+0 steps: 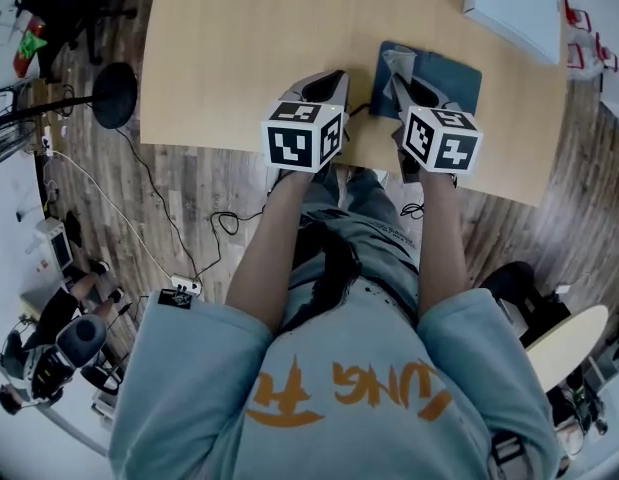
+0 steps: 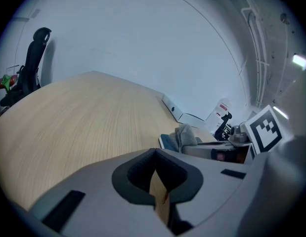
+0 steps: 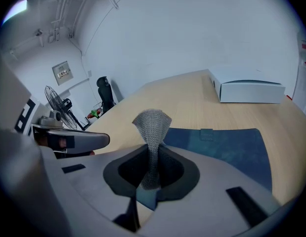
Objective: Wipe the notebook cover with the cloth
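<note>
Grey cloth [image 3: 152, 127] is pinched upright between the clenched jaws of the right gripper [image 3: 150, 169], over the near edge of the blue notebook [image 3: 227, 144]; the notebook is laid flat on the wooden table [image 1: 239, 48]; the left gripper [image 2: 155, 174] is held closed on nothing, just beside the notebook.

Lab or office workroom, not a home. Head view: big pale wood table [image 1: 239, 48] on a plank floor [image 1: 204, 183]. A loose cable [image 1: 161, 206] runs to a power strip [image 1: 185, 288] at 8 o'clock, and a white box [image 1: 514, 8] sits at 1 o'clock. Right gripper view: pedestal fan [image 3: 54, 100] and black office chair [image 3: 106, 95] at 9 o'clock, wall panel [image 3: 62, 72] at 10. Left gripper view: bare white walls [image 2: 143, 33], exposed ceiling pipes [image 2: 254, 58] at 2 o'clock.
</note>
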The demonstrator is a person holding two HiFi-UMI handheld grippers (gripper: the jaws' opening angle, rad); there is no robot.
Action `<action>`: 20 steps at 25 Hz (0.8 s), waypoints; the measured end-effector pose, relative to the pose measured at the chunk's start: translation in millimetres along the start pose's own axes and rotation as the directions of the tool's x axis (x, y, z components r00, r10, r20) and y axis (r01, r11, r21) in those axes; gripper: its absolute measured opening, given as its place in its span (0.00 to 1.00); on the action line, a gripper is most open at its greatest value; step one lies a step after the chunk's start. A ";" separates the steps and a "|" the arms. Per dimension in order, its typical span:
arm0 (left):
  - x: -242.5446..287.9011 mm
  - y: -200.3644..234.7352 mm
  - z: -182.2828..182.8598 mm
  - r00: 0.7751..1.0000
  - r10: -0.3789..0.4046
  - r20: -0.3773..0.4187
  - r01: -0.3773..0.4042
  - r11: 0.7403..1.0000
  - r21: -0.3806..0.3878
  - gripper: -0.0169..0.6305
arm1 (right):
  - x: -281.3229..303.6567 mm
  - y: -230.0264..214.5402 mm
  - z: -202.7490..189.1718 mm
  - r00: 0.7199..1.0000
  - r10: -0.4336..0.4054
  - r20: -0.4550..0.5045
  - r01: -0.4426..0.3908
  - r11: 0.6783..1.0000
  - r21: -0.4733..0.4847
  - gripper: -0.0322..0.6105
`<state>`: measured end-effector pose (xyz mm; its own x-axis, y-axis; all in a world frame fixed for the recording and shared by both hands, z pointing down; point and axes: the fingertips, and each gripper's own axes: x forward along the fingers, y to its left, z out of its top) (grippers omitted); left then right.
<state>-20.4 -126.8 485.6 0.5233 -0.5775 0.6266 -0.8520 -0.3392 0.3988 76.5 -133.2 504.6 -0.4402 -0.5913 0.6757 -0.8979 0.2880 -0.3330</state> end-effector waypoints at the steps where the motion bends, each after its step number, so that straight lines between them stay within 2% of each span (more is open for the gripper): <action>1: -0.6 1.2 -0.2 1.000 0.000 0.000 0.000 1.000 -0.001 0.05 | 2.4 3.1 0.0 1.000 0.004 -0.003 -0.004 1.000 -0.005 0.10; 11: -5.4 11.1 -1.9 1.000 0.016 0.001 -0.016 1.000 -0.014 0.05 | 19.1 17.8 -5.0 0.999 0.029 -0.035 -0.030 0.999 -0.025 0.10; 16: -6.4 11.0 -1.7 1.000 0.013 -0.002 -0.013 1.000 -0.013 0.05 | 23.4 21.4 -8.0 0.998 -0.005 -0.056 0.000 0.996 -0.086 0.10; 20: -5.6 6.4 -3.0 1.000 0.011 -0.008 -0.011 1.000 -0.003 0.05 | 23.8 20.7 -9.0 0.997 -0.018 -0.075 0.011 0.996 -0.093 0.10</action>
<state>-28.8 -123.5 486.7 0.5141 -0.5753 0.6361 -0.8576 -0.3305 0.3941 47.4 -134.5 519.7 -0.4230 -0.5381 0.7290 -0.8990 0.3501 -0.2632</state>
